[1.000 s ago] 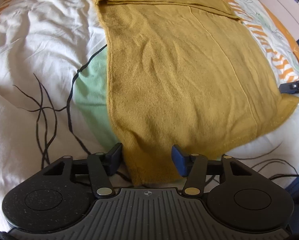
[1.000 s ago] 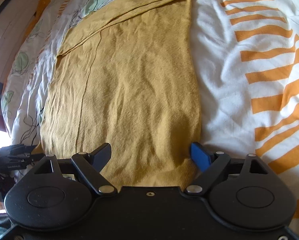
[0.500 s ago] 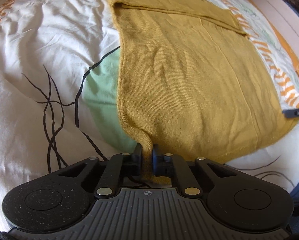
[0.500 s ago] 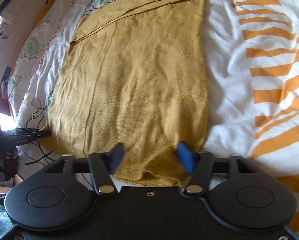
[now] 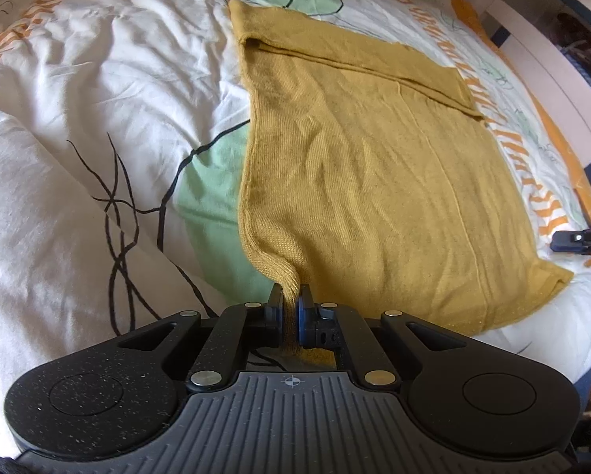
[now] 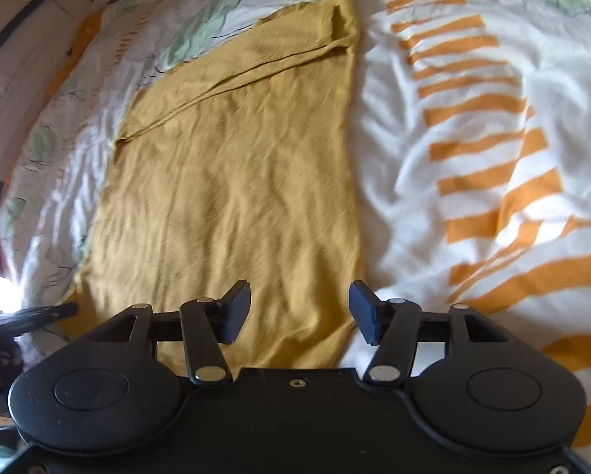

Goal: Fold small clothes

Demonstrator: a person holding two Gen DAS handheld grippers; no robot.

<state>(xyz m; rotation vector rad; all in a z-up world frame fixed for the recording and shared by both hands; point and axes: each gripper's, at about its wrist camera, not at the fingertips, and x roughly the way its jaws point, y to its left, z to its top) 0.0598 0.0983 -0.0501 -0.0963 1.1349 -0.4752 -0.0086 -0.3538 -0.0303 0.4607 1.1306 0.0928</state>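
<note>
A mustard-yellow knit garment (image 5: 374, 181) lies flat on the bed, with a folded band along its far edge. My left gripper (image 5: 289, 310) is shut on the garment's near left corner, and the cloth bunches up between the pads. In the right wrist view the same garment (image 6: 236, 181) stretches away from me. My right gripper (image 6: 299, 312) is open, with the jaws either side of the garment's near right corner, and it holds nothing. The right gripper's tip also shows at the far right of the left wrist view (image 5: 580, 237).
The bed cover (image 5: 78, 126) is white and rumpled, with green leaf shapes, black lines and orange stripes (image 6: 493, 181). A pale bed frame (image 5: 532, 31) runs along the far right. The left gripper's tip shows at the left edge of the right wrist view (image 6: 38, 314).
My left gripper closed on the garment's corner and lifted it a little. My right gripper narrowed, then opened again, and its view pulled back from the garment.
</note>
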